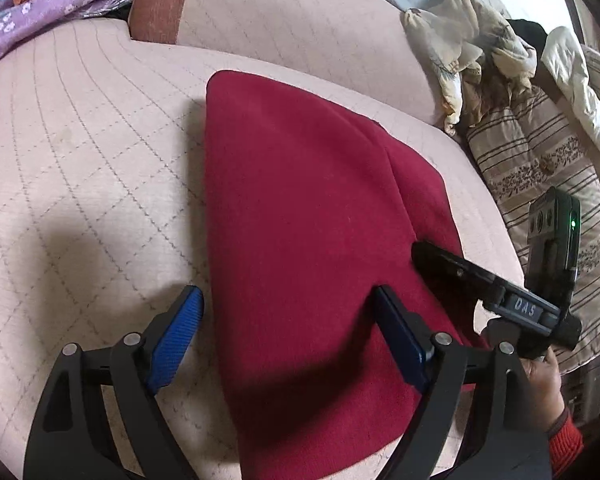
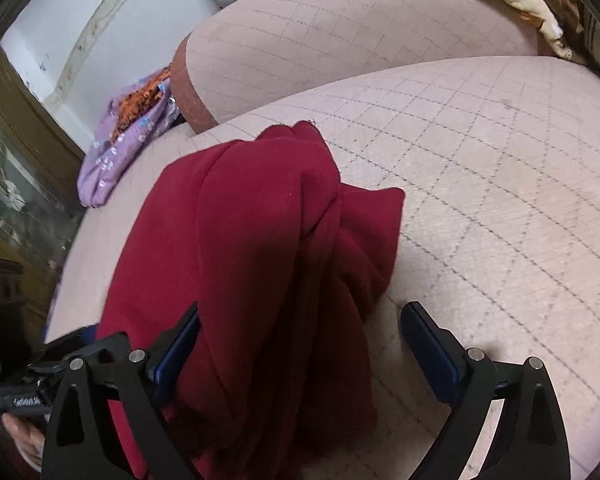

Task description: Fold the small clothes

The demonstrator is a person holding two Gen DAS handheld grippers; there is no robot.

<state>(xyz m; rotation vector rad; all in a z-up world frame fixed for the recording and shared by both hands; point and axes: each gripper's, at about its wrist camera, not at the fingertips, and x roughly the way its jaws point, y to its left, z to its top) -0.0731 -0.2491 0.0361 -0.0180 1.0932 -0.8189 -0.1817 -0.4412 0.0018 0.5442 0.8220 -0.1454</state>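
Observation:
A dark red garment lies folded on the pink quilted sofa seat. My left gripper is open just above its near edge, one blue pad over the sofa and the other over the cloth. In the right wrist view the same red garment is bunched in folds between the open fingers of my right gripper. The right gripper also shows in the left wrist view, resting at the garment's right edge.
A purple flowered cloth lies at the sofa's far end by a brown-trimmed cushion. A crumpled pale cloth and a striped pillow sit to the right. The sofa backrest rises behind the seat.

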